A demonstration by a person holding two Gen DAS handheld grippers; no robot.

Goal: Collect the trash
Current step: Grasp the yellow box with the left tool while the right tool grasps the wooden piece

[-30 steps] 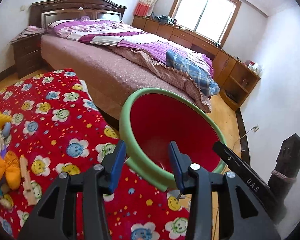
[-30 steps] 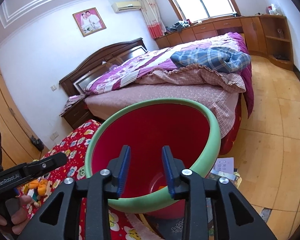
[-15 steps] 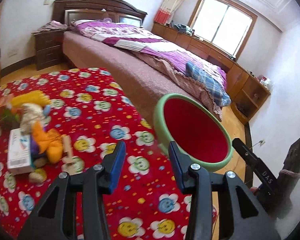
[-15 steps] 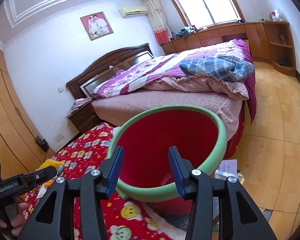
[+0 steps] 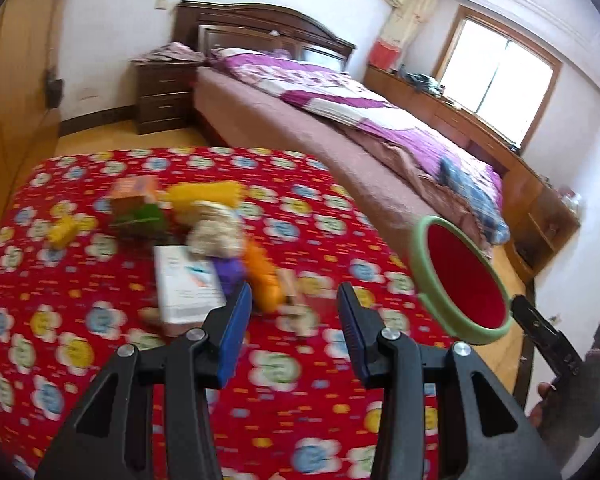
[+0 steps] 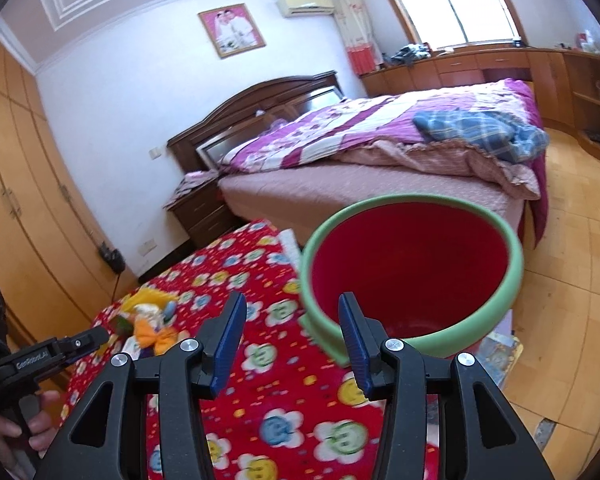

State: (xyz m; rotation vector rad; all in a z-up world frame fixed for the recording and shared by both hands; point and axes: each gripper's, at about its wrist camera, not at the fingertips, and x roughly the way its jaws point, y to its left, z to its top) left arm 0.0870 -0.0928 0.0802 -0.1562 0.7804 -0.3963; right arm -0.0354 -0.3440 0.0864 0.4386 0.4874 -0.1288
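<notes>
Several pieces of trash lie in a blurred pile on the red flowered cloth (image 5: 100,320): a white box (image 5: 188,288), an orange wrapper (image 5: 262,276), crumpled beige paper (image 5: 216,232) and a yellow item (image 5: 204,194). My left gripper (image 5: 292,300) is open and empty, just short of the pile. The red bin with a green rim (image 5: 464,280) stands at the cloth's right edge. In the right wrist view, my right gripper (image 6: 292,308) is open with nothing in it, near the bin (image 6: 412,256). The pile (image 6: 152,320) lies to its left.
A bed (image 6: 380,168) with a purple quilt stands behind the bin, with a dark nightstand (image 5: 164,96) at its head. Wooden wardrobes (image 6: 20,200) line the left wall. Papers (image 6: 496,352) lie on the wooden floor by the bin. A hand (image 6: 20,428) holds the left gripper.
The left gripper has swung left, away from the bin and over to the trash pile. The right gripper has drawn back from the bin's mouth and its jaws have widened.
</notes>
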